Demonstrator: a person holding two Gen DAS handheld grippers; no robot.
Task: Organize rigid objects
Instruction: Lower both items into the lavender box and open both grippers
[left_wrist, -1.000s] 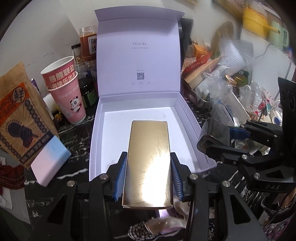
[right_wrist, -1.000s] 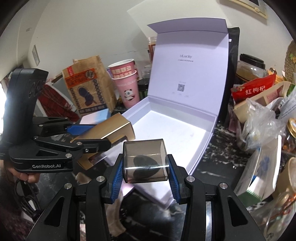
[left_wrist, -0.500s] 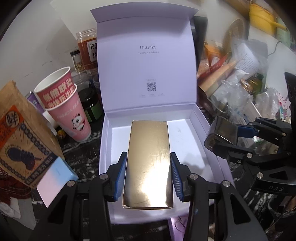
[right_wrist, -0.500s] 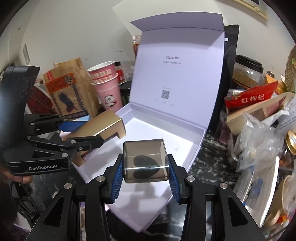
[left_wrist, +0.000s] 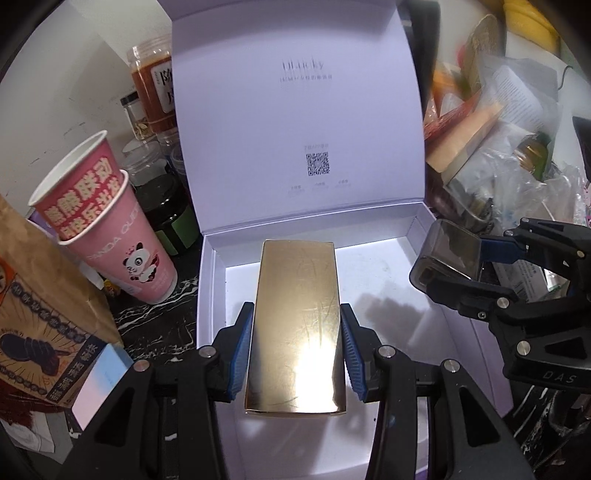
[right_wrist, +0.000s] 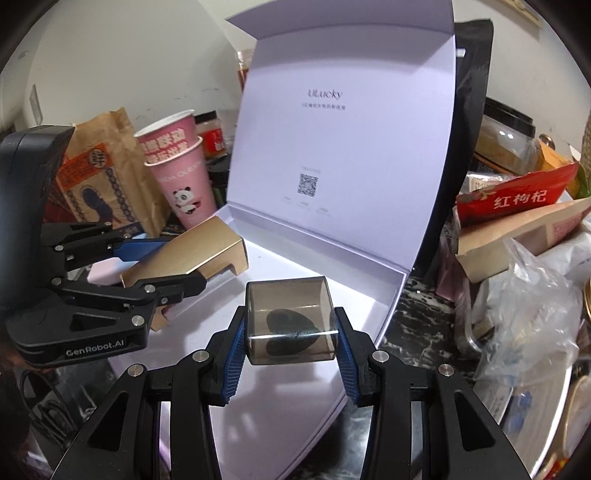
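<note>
Two loads are hovering over the open white box (left_wrist: 212, 280) at once. Left tongs (left_wrist: 297, 350) are pinching the gold box (left_wrist: 297, 325) above the tray's near-left part; right tongs (right_wrist: 290, 345) are pinching the smoky clear case (right_wrist: 290, 321) (something dark inside) over the right side. Best lowering each flat, gold box parallel to the wall, keeping the tongs from bumping each other.
</note>
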